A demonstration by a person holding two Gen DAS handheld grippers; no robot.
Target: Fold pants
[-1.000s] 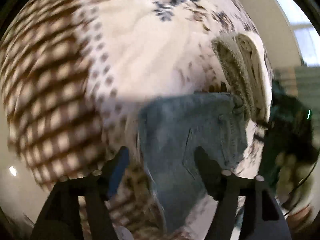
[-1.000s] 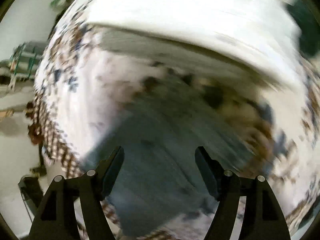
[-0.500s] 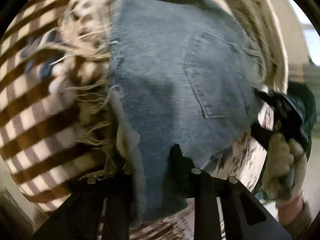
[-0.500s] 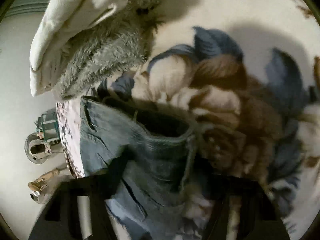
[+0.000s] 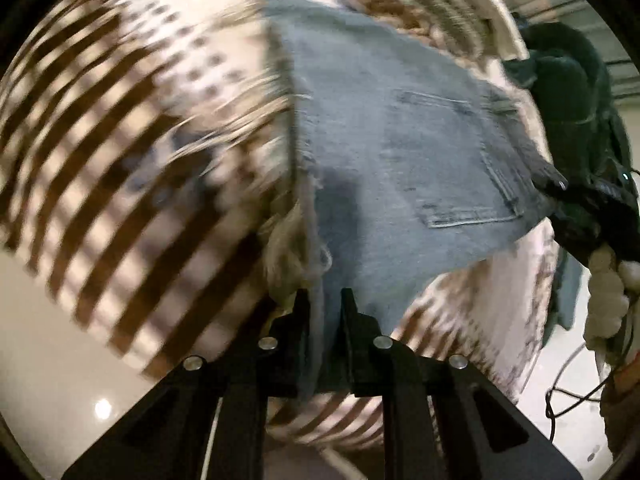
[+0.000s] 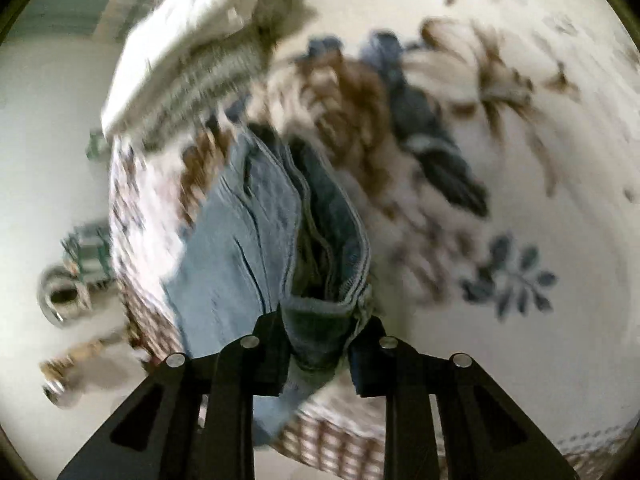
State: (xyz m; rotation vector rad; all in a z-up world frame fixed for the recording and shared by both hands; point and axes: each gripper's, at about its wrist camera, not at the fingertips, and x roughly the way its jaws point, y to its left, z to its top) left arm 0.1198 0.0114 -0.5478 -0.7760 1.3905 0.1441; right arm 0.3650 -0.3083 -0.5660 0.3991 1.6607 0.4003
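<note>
**Both tongs clamped on the denim pants**

The left tongs (image 5: 324,304) are closed on the frayed hem edge of the pants (image 5: 400,152), the two fingers pressed tight with a thin strip of cloth between them. Ahead of them the pants spread up and to the right over the bedspread (image 5: 100,140), back pocket (image 5: 460,160) facing up. At the far right of that view, the other gripper and a gloved hand (image 5: 604,296) meet the waist corner; motion blur softens the details.

The right tongs (image 6: 324,320) are pinched on a thick bunch of the waistband, fingers held somewhat apart by the folded denim. The pants (image 6: 248,240) run forward and left from them. A folded towel (image 6: 188,60) lies beyond, up and left; the flowered bedspread (image 6: 500,140) fills the right.
</note>
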